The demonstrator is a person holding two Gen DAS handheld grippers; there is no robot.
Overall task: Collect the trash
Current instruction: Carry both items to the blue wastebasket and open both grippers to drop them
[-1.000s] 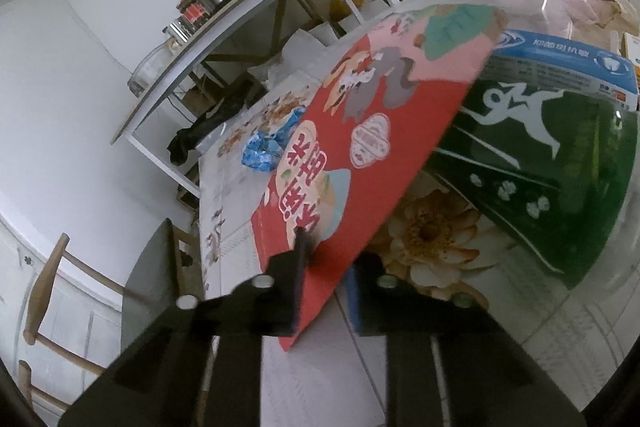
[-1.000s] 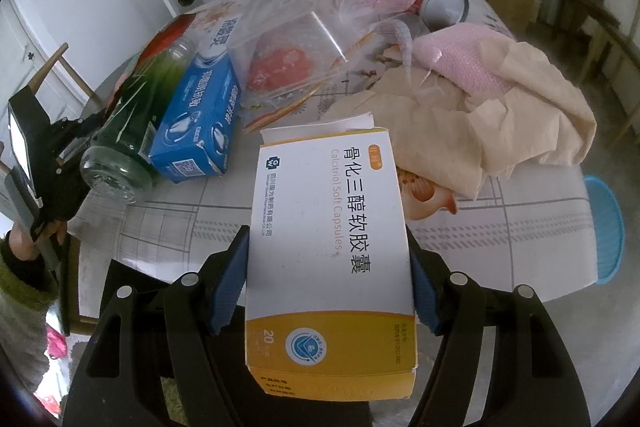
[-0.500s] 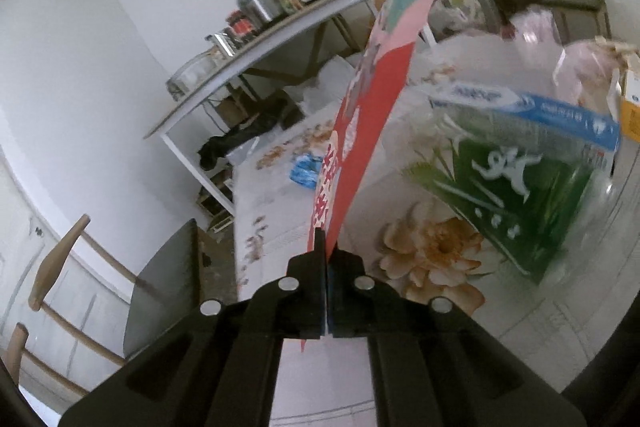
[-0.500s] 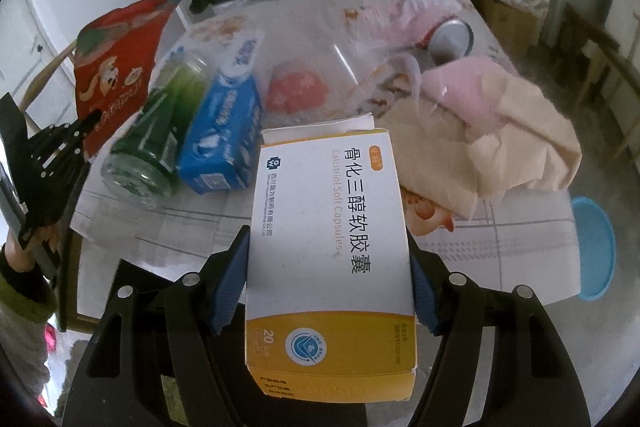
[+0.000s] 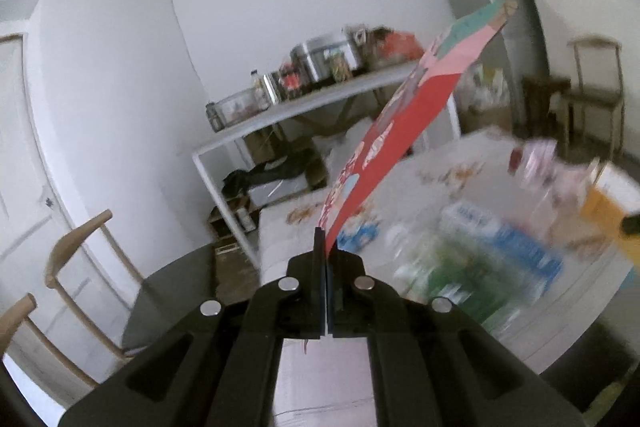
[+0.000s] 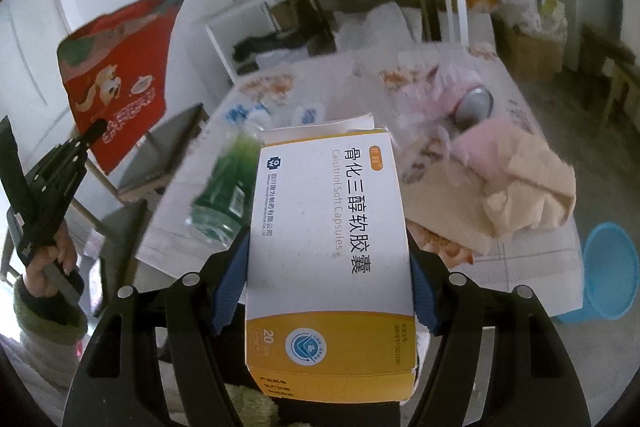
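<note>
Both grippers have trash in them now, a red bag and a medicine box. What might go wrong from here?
The left gripper pinches only the bottom edge of the red snack bag, so the tall, floppy bag could swing or slip out.

The right gripper clamps the white and yellow medicine box by its sides; the thin card might crush or slide.

The blue bin stands on the floor past the table corner, so a drop may miss.
</note>
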